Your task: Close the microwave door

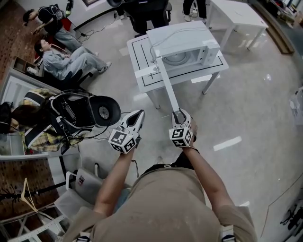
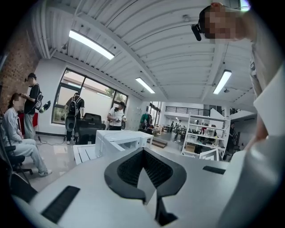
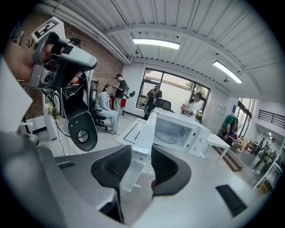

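A white microwave (image 1: 182, 45) stands on a white table (image 1: 142, 71) ahead of me. Its door (image 1: 166, 85) is swung wide open and juts toward me past the table's edge. My right gripper (image 1: 180, 115) sits at the door's free end. In the right gripper view the door's edge (image 3: 141, 133) runs between the jaws of the right gripper (image 3: 141, 149). A gap shows beside the right pad (image 3: 165, 167), so the jaws stand open around it. My left gripper (image 1: 138, 116) hovers to the left of the door, shut and empty, and in its own view the left gripper (image 2: 143, 151) points at the microwave (image 2: 122, 140).
A seated person (image 1: 61, 59) and a black stand with a round head (image 1: 90, 111) are at the left. A second white table (image 1: 234, 14) stands at the back right. Several people stand by the windows (image 2: 75, 111), and white shelves (image 2: 200, 138) are at the right.
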Demonstrator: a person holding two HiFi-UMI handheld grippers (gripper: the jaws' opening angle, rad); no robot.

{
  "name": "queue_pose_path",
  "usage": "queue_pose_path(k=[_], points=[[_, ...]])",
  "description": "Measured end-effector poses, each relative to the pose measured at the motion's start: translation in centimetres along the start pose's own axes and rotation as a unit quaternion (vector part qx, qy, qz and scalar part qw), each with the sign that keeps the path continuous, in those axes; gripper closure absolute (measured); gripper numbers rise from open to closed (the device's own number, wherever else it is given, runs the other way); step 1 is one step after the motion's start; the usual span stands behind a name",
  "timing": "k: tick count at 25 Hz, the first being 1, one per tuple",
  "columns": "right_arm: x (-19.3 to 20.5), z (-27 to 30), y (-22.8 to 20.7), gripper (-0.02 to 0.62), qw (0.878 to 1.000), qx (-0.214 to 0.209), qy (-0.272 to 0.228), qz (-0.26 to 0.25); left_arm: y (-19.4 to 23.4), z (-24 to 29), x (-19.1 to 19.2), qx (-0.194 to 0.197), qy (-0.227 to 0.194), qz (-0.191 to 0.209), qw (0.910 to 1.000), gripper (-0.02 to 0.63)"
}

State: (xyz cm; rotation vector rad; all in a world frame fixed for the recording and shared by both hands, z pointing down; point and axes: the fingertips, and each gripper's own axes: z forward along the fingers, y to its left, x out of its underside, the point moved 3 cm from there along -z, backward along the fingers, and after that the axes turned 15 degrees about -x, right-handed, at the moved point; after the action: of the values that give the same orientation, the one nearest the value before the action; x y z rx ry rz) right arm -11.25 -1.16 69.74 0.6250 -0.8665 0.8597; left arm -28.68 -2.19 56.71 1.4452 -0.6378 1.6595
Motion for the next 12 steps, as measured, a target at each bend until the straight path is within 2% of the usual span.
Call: queue_pose_path(k=[7, 12], points=[[1.1, -0.6, -4.6, 0.449, 0.999, -0.008, -0.006, 0.037, -2.0, 2.7, -0.5, -0.005, 0.005, -0.001, 1.0000, 0.603], [2.0, -0.9, -8.2, 0.449, 0.999, -0.016, -0.007, 0.038, -3.6, 4.8, -0.8, -0.015, 0.006, -0.001, 0.9999, 0.603]])
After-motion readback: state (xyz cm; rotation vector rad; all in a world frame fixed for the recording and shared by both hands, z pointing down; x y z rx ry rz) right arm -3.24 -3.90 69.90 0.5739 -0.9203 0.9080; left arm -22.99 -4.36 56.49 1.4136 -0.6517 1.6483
